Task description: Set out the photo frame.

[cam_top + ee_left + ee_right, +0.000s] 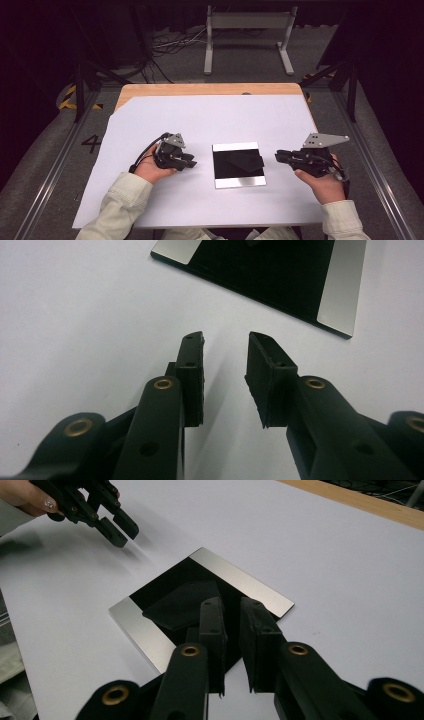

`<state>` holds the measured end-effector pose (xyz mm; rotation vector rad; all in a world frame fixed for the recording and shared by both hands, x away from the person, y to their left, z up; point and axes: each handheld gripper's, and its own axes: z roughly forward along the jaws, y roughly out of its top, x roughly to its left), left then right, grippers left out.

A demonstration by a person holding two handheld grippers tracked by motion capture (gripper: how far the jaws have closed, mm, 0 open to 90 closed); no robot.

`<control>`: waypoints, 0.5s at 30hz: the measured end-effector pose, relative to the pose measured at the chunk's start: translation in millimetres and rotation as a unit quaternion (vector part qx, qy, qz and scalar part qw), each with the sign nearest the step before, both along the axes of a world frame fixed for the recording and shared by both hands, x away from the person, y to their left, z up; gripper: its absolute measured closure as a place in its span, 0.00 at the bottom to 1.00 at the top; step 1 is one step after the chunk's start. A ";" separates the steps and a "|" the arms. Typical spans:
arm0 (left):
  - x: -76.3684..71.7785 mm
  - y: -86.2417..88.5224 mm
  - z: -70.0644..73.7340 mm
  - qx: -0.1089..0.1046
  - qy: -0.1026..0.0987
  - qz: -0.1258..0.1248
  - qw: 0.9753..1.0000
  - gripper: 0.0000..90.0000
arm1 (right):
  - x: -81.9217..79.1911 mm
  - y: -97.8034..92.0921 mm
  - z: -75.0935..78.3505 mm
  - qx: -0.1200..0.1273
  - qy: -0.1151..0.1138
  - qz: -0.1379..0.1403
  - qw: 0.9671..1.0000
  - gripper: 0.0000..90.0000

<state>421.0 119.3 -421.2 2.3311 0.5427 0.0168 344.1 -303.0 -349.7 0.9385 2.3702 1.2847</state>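
A square plate (239, 165) lies flat near the middle of the desk, slightly toward the person's edge, its sides running parallel to the desk's edges. It has no clear long axis. Its wide centre is black, with a silver strip along the far side and another along the near side. A dark flat piece (246, 161) with angled corners rests on the black centre, one corner pointing toward the desk's right edge.

The desk (210, 90) is pale wood covered by a white sheet (210, 120). Around it are grey floor, cables and a metal frame (247, 37) against a dark background.

The left gripper (189, 163) hovers just left of the plate, jaws apart and holding nothing. The right gripper (279, 156) hovers just right of it, jaws slightly parted, also holding nothing.
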 end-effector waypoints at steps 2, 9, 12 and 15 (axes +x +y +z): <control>0.6 0.0 0.0 0.000 0.001 0.001 1.000 0.77 | 0.4 -0.5 -0.4 0.001 -0.002 -0.005 1.000 0.85; 2.1 0.0 0.4 -0.007 -0.008 0.017 1.000 0.74 | 4.2 -1.4 -2.6 0.031 0.008 -0.032 0.999 0.72; 2.6 1.6 0.0 -0.009 -0.006 0.021 1.000 0.74 | 6.2 -2.5 -3.9 0.049 0.025 -0.046 0.997 0.65; 2.9 2.5 -0.3 -0.008 -0.005 0.023 1.000 0.73 | 8.0 -4.4 -4.5 0.064 0.035 -0.057 0.996 0.61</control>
